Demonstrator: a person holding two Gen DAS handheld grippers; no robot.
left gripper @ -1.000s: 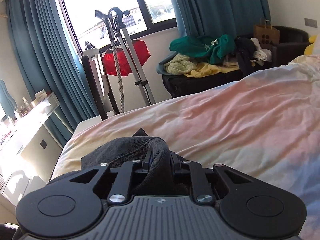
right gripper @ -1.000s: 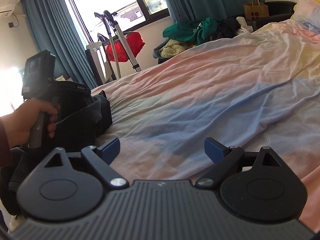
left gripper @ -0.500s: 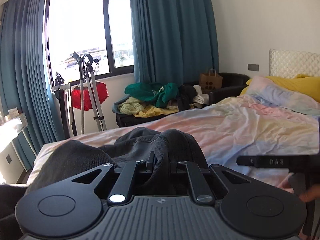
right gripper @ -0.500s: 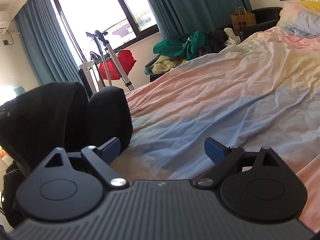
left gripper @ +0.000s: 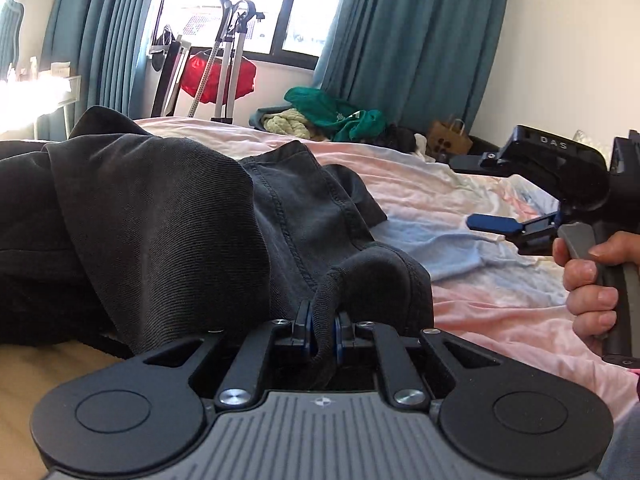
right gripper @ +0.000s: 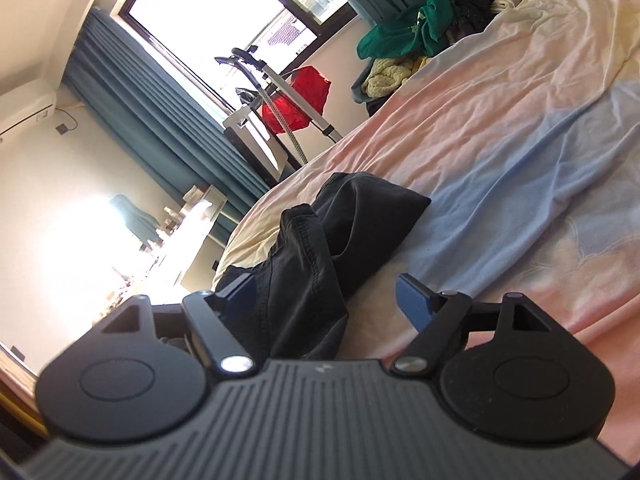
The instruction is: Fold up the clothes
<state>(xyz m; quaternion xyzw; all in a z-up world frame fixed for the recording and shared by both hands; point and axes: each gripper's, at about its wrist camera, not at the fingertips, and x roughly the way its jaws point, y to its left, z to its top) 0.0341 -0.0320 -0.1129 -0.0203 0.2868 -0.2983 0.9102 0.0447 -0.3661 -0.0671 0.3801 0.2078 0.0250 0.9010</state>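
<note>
**Sunlit bedroom with teal curtains**

A bed (left gripper: 460, 184) with a crumpled pink, blue and pale yellow sheet fills the room. At twelve o'clock in the left wrist view, a dark-framed window (left gripper: 240, 4) blazes white between long teal curtains (left gripper: 400, 40). Below it stand a garment steamer (left gripper: 230, 56) and a red bag (left gripper: 218, 78). At one o'clock, a brown paper bag (left gripper: 448, 140) sits by the white wall (left gripper: 560, 40).

The left gripper (left gripper: 322, 330) pinches a hem of the dark grey garment (left gripper: 200, 216) lying on the bed (left gripper: 460, 184).
</note>
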